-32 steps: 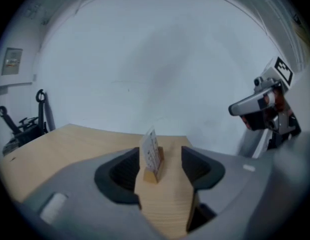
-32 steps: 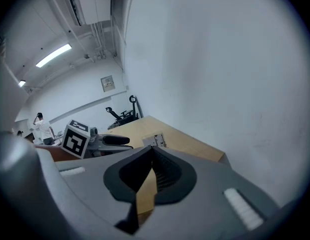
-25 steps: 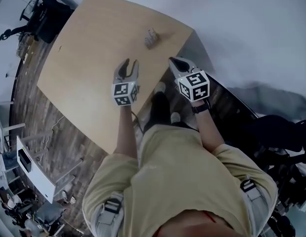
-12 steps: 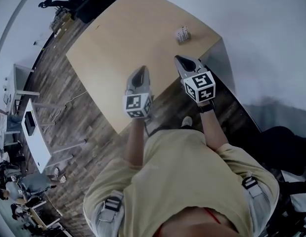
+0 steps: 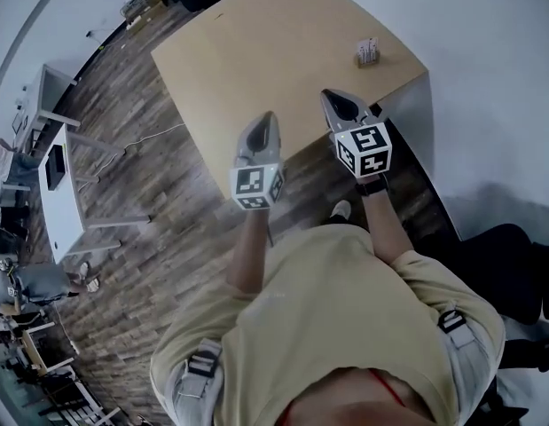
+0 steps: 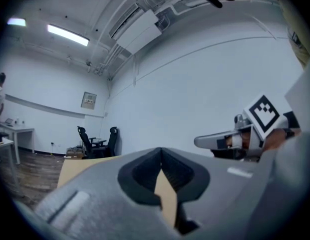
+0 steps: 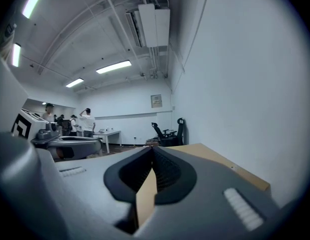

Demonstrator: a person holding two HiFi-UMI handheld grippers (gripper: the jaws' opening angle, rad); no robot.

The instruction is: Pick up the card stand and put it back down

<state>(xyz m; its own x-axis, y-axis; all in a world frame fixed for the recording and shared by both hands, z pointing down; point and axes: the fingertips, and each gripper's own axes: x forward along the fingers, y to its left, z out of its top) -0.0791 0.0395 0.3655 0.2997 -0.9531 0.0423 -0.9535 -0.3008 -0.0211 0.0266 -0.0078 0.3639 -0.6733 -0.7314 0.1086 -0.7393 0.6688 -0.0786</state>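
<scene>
Compared with a second ago, both grippers have backed away from the bench (image 5: 256, 43). They were hovering over the wood then, and now they hang right at its near edge with plank floor (image 5: 150, 202) under the wrists. The left gripper (image 5: 267, 118) had its fingers spread a second ago, but now they're pressed tip to tip with nothing between them, which is clear in the left gripper view (image 6: 161, 151). The right gripper (image 5: 331, 97) is the same story, fingers closed together and empty (image 7: 152, 149). Both point out across the bench, side by side but not touching. The card stand (image 5: 368, 51) is sitting on the bench by itself near the right-hand corner, at roughly 1 o'clock from the right gripper and well apart from both. It was much closer to the fingers in the frame from a second ago. It looks upright, but it's too small here for me to tell which way it faces or how its long side runs.
</scene>
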